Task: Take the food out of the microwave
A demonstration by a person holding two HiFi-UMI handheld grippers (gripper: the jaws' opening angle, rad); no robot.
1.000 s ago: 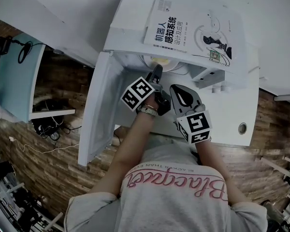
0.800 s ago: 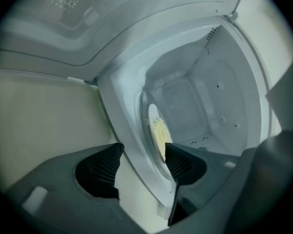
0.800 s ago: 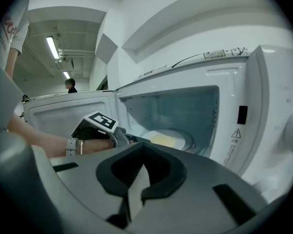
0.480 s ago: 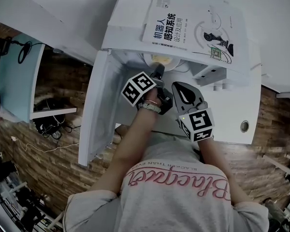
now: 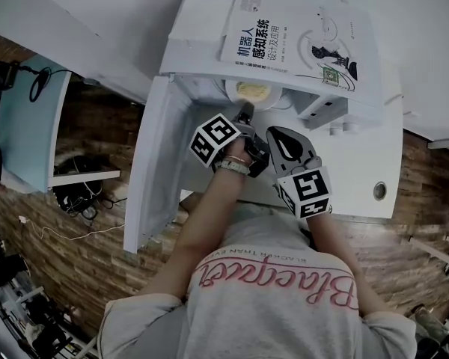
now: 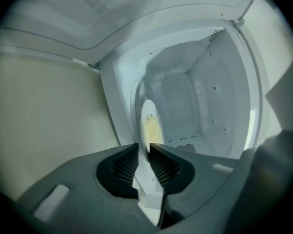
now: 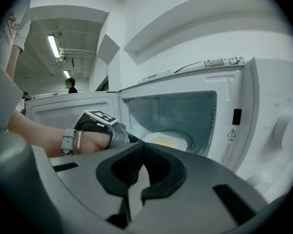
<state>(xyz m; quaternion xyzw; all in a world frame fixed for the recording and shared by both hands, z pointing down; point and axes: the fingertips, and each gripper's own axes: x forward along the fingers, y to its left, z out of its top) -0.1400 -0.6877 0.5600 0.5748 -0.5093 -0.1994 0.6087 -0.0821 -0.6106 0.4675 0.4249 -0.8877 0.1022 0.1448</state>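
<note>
A white plate [image 5: 263, 102] with yellow food [image 5: 252, 90] lies inside the open white microwave [image 5: 202, 43]. My left gripper [image 5: 247, 111] reaches into the cavity. Its jaws are closing, with the plate's near rim [image 6: 147, 130] held edge-on between the pads. The food [image 6: 153, 129] shows just beyond them. My right gripper [image 5: 270, 134] hangs outside the opening, shut with nothing in it [image 7: 143, 145]. From the right gripper view the plate [image 7: 181, 139] sits on the microwave floor behind the left hand's marker cube [image 7: 100, 117].
The microwave door [image 5: 153, 163] swings wide to the left. A large book [image 5: 299, 40] lies on top of the microwave. Control knobs [image 7: 288, 126] are on its right panel. The cavity walls [image 6: 205, 96] close in around the plate.
The left hand has rolled slightly and nudged towards the plate at the microwave's mouth. The right gripper has stayed where it was.
</note>
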